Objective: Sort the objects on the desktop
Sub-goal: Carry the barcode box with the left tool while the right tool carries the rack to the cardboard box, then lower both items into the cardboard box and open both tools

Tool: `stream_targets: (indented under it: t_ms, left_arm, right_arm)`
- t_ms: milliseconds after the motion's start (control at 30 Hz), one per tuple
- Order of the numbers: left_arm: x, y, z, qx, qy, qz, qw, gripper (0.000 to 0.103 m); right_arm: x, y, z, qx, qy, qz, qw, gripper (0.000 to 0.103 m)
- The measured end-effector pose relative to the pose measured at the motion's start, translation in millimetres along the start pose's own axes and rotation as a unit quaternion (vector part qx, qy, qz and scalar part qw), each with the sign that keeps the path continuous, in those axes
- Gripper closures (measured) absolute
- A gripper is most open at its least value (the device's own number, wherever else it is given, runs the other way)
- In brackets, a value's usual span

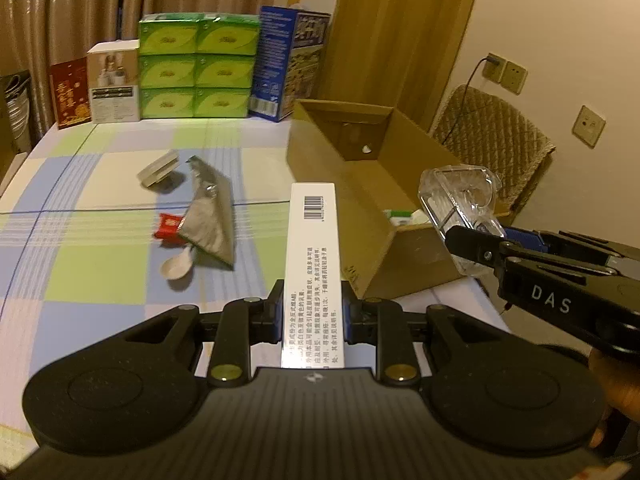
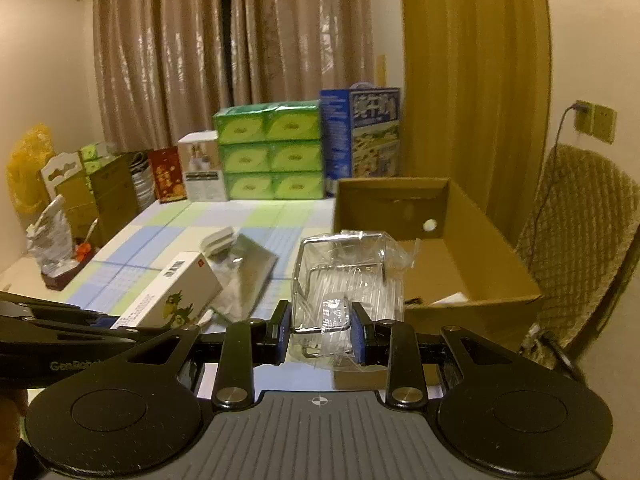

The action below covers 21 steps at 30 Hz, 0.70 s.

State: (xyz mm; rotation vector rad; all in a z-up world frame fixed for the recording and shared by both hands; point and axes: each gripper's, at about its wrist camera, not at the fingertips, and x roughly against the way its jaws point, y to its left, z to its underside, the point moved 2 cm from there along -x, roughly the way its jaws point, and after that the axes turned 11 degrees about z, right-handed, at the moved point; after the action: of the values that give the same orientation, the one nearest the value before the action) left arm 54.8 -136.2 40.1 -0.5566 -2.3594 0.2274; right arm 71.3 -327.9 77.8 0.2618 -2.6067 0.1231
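Observation:
My left gripper is shut on a long white box with a barcode and printed text, held above the checked tablecloth. That white box appears low left in the right wrist view too. My right gripper is shut on a clear plastic packet with a wire rack inside it, held near the front edge of the open cardboard box. From the left wrist view the packet hangs over the cardboard box's right side. On the table lie a silver pouch, a red sachet, a white spoon and a small white block.
Green tissue packs, a blue carton, a white box and a red card line the table's far edge. A quilted chair stands right of the cardboard box. More boxes and bags crowd the left beyond the table.

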Motion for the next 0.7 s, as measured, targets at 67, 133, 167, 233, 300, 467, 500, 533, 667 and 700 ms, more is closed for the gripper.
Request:
stream_targets:
  t_ms: [67, 133, 167, 233, 300, 467, 500, 533, 667, 700]
  left_arm:
    - [-4, -6, -4, -0.004, 0.000, 0.006, 1.0000, 0.082]
    - [-9, -13, -8, -0.007, 0.001, 0.011, 0.9999, 0.082]
    - [-12, -16, -11, -0.009, 0.002, 0.015, 0.9999, 0.082]
    - [-17, -23, -15, -0.010, 0.003, 0.021, 0.9997, 0.082]
    - [-23, -30, -21, -0.014, 0.004, 0.026, 0.9995, 0.082]
    - [-38, -45, -39, -0.024, 0.003, 0.040, 0.9989, 0.082]
    - [-42, -48, -43, -0.025, 0.003, 0.043, 0.9987, 0.082]
    - [-45, -51, -47, -0.027, 0.002, 0.045, 0.9986, 0.082]
    - [-59, -58, -61, -0.031, 0.003, 0.053, 0.9981, 0.082]
    - [-62, -59, -64, -0.032, 0.004, 0.054, 0.9980, 0.082]
  right_arm:
    - [0, -9, -3, -0.002, -0.002, 0.006, 1.000, 0.076]
    - [-1, -16, -6, -0.003, -0.003, 0.013, 1.000, 0.076]
    - [-2, -20, -8, -0.004, -0.004, 0.015, 1.000, 0.076]
    - [-4, -28, -11, -0.005, -0.006, 0.021, 1.000, 0.076]
    - [-5, -37, -14, -0.006, -0.007, 0.026, 1.000, 0.076]
    - [-13, -54, -27, -0.004, -0.009, 0.037, 0.999, 0.076]
    - [-16, -57, -29, -0.003, -0.010, 0.038, 0.999, 0.076]
    - [-19, -60, -31, -0.002, -0.009, 0.040, 0.999, 0.076]
    - [-32, -70, -38, 0.003, -0.006, 0.044, 0.999, 0.076]
    - [-36, -72, -39, 0.004, -0.005, 0.045, 0.999, 0.076]
